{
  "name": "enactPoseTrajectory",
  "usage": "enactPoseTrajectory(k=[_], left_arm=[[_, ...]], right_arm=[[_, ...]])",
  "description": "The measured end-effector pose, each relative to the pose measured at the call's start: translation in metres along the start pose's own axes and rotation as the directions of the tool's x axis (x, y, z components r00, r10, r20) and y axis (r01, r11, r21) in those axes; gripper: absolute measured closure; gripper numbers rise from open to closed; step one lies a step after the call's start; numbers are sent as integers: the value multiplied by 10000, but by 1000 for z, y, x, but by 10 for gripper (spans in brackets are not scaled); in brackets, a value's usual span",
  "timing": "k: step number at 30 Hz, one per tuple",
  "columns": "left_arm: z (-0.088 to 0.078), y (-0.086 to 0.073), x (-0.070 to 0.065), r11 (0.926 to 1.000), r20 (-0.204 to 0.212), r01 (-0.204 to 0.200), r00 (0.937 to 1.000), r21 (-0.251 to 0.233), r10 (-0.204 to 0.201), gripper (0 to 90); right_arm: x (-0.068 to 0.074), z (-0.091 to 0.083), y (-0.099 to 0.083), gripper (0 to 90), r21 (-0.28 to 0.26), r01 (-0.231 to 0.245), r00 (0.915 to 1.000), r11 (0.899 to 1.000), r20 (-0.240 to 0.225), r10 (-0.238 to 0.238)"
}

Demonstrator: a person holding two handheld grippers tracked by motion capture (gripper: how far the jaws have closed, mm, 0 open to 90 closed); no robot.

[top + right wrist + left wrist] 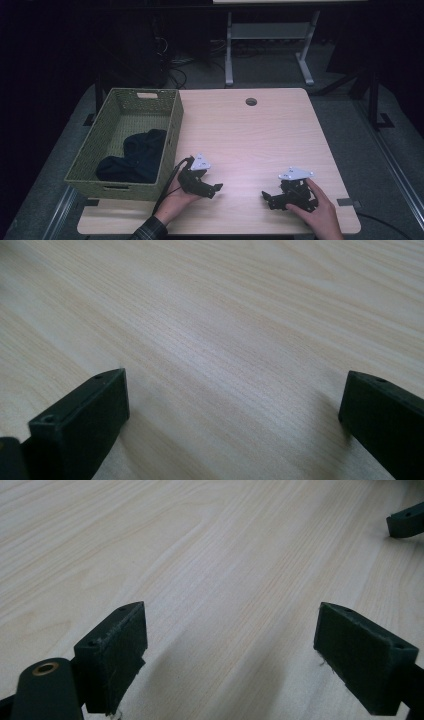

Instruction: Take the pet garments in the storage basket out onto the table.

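My left gripper [216,188] rests low on the pale wooden table [250,135] near its front edge, just right of the basket. Its jaws stand wide apart with bare wood between them, so my left gripper [230,650] is open and empty. My right gripper [266,197] lies further right on the table, pointing left toward the other one. In its own view my right gripper [232,415] is open too, with nothing between the fingers. A tip of the right gripper's finger [406,524] shows at the top right of the left gripper view.
A green woven basket [172,125] stands on the table's left side with a dark cloth [135,157] bundled inside it. A round cable hole [251,101] sits near the far edge. Desk legs [229,50] and cables lie on the floor beyond.
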State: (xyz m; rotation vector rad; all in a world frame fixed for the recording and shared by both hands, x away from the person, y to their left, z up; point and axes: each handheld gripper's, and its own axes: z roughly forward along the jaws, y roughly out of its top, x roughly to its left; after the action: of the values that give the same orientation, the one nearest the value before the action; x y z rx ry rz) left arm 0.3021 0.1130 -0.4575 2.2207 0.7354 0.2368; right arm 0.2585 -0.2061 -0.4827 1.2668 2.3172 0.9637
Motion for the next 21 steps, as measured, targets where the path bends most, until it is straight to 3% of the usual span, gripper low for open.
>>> enactPoseTrajectory(k=[3,21], left_arm=[[-1,1,1,9997,131,198,9997,-106,-197,135],[-8,19,0,9992,200,189,9996,-346,-182,136]], right_arm=[[0,0,0,0,-10,15,10000,10000,2,-15],[0,0,0,0,-2,-2,10000,10000,1,2]])
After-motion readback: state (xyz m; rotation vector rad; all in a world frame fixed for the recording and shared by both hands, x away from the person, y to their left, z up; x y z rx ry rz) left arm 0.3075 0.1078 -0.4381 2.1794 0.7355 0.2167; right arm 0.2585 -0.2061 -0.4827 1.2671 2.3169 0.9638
